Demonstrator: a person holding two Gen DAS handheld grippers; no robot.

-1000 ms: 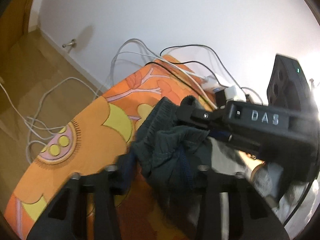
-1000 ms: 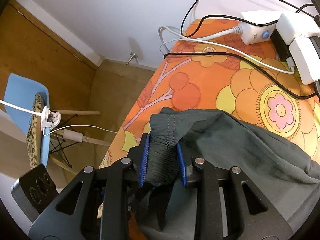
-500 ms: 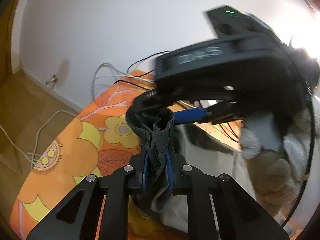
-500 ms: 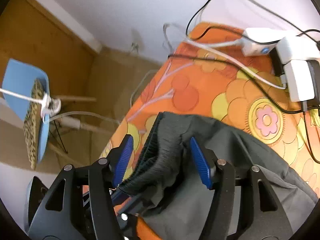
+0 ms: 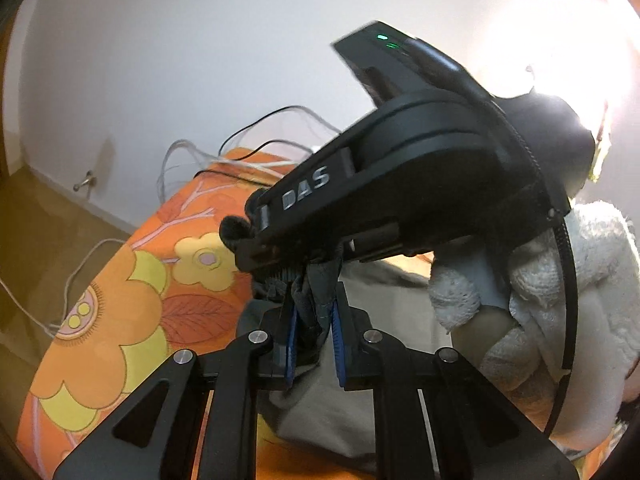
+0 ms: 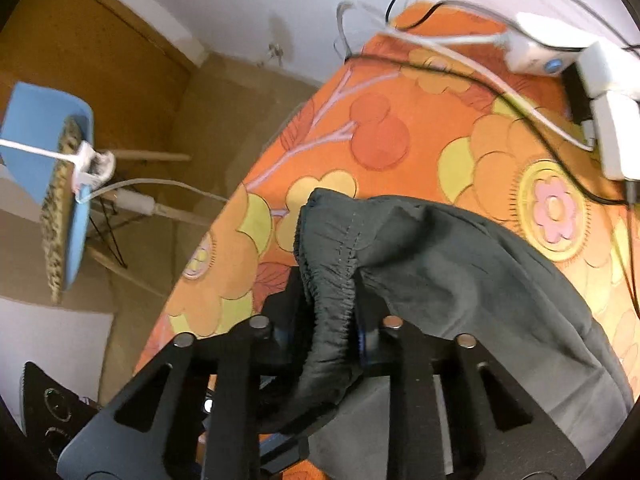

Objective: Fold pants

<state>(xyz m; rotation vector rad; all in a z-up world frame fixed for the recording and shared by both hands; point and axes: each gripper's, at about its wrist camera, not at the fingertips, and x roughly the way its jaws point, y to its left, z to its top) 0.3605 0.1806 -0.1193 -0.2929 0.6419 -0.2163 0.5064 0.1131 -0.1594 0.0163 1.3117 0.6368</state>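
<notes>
surface: orange floral desk, white wall, cables at 1 o'clock
pants: dark, bunched, partly lifted off desk
left hand-held gripper: clamped on pants
right hand-held gripper: clamped on waistband
tip: pull grips apart evenly, keep waistband taut

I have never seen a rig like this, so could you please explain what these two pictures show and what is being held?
No robot here: a person holds a two-finger gripper in each hand, and a fisheye camera on each looks along its fingers. One picture is from the left gripper, which is shut on a bunch of the dark pants; the big black device above it is the right gripper seen from outside. The other picture is from the right gripper, shut on the pants' gathered waistband. The pants lie on an orange flowered cover, with cables and chargers at the far end.
</notes>
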